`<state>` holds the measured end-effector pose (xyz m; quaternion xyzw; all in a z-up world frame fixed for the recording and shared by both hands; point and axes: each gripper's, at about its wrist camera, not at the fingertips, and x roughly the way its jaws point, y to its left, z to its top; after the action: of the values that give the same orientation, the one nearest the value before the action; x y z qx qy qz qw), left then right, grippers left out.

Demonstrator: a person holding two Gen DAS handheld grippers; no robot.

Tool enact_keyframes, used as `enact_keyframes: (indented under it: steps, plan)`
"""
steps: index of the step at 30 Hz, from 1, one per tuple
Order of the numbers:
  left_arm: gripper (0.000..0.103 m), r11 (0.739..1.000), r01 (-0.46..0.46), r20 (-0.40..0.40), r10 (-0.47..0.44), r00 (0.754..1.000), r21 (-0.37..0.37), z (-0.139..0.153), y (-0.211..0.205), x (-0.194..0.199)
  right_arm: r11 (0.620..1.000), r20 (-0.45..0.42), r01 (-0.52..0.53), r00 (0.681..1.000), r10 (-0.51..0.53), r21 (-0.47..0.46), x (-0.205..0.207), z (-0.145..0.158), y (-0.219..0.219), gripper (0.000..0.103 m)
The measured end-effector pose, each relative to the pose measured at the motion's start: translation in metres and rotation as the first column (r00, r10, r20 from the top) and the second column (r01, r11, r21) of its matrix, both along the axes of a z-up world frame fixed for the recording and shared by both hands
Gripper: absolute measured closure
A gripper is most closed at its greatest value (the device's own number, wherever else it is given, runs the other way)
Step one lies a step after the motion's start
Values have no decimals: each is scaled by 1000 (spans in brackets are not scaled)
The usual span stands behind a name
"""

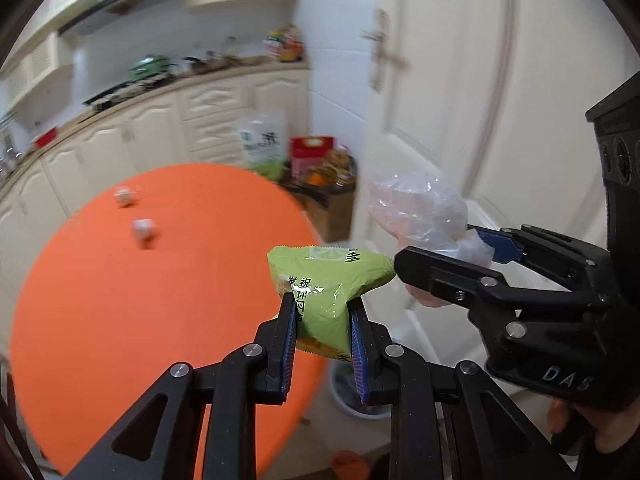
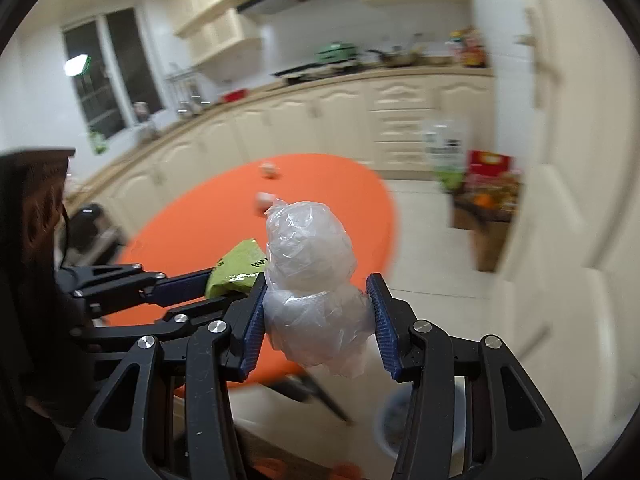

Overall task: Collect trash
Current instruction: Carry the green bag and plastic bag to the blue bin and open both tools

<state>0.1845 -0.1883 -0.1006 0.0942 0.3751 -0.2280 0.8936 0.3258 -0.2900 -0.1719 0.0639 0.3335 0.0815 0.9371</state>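
Left gripper (image 1: 323, 312) clamped on crinkly green snack wrapper (image 1: 326, 280), right gripper (image 2: 320, 312) pinching crumpled clear plastic bag (image 2: 310, 264), both lifted off round orange table (image 1: 120, 300) near white bin (image 1: 356, 400) below, probably for dropping.

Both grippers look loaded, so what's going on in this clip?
A person is clearing trash with a handheld gripper in each hand. The left gripper is shut on a green snack wrapper, and the right gripper is shut on a crumpled clear plastic bag. Both pieces are held in the air past the edge of the round orange table. A bin sits on the floor below them. Two small white items remain on the table.
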Motion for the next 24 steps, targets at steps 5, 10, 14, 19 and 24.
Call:
enact_keyframes:
  steps: [5, 10, 14, 19, 24]
  plan:
    - [83, 994, 99, -34, -97, 995, 52, -20, -49, -6, 995, -22, 93, 995, -94, -35, -21, -17, -47, 58]
    - [82, 984, 152, -100, -143, 985, 96, -46, -85, 13, 987, -59, 152, 986, -155, -44, -25, -41, -83, 58]
    - [79, 976, 172, -142, -153, 978, 133, -69, -112, 34, 984, -100, 174, 979, -176, -32, -16, -67, -104, 58]
    - [77, 960, 203, -220, -160, 962, 194, -104, -146, 65, 981, -156, 191, 969, -193, -24, -4, -100, -117, 58]
    - [47, 948, 223, -268, -160, 950, 228, -120, -173, 98, 982, -208, 190, 961, -182, 20, 5, -130, -130, 57]
